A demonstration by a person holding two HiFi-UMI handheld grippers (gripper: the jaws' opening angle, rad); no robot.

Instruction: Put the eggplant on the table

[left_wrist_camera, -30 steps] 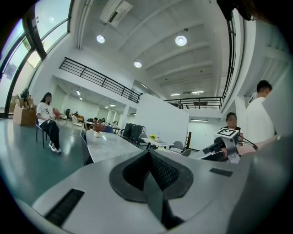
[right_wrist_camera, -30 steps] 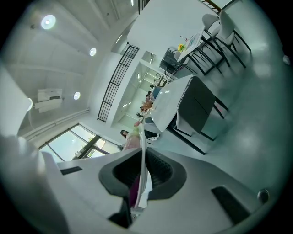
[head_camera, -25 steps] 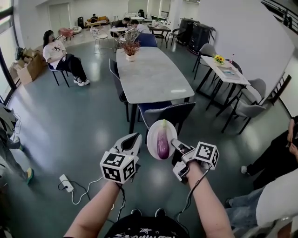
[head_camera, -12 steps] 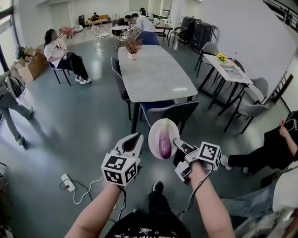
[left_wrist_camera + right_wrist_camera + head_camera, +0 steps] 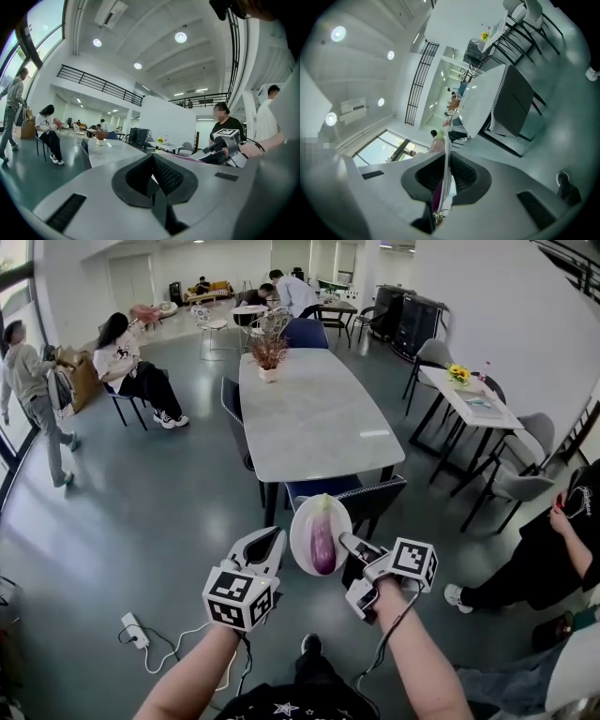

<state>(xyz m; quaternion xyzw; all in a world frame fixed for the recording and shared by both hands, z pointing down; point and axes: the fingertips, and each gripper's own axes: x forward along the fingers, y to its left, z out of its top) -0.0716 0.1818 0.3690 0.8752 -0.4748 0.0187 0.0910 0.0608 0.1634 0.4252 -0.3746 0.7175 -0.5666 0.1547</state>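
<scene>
A purple eggplant (image 5: 323,540) with a green stem lies on a white plate (image 5: 304,521). My right gripper (image 5: 348,542) is shut on the plate's right rim and holds it up in the air, short of the long grey table (image 5: 314,409). In the right gripper view the plate's rim (image 5: 447,154) runs edge-on between the jaws, with the eggplant (image 5: 437,192) on its left side. My left gripper (image 5: 265,547) is shut and empty, just left of the plate. The left gripper view shows its jaws closed together (image 5: 152,180) with the table (image 5: 110,150) beyond.
A dark chair (image 5: 349,491) stands at the table's near end, right under the plate. A vase of dried flowers (image 5: 269,357) sits at the table's far end. A small side table (image 5: 473,395) with chairs stands at the right. Several people sit or walk around the room.
The plate with the eggplant and both grippers have come closer to the table's near end. A person has walked away toward the left wall.
</scene>
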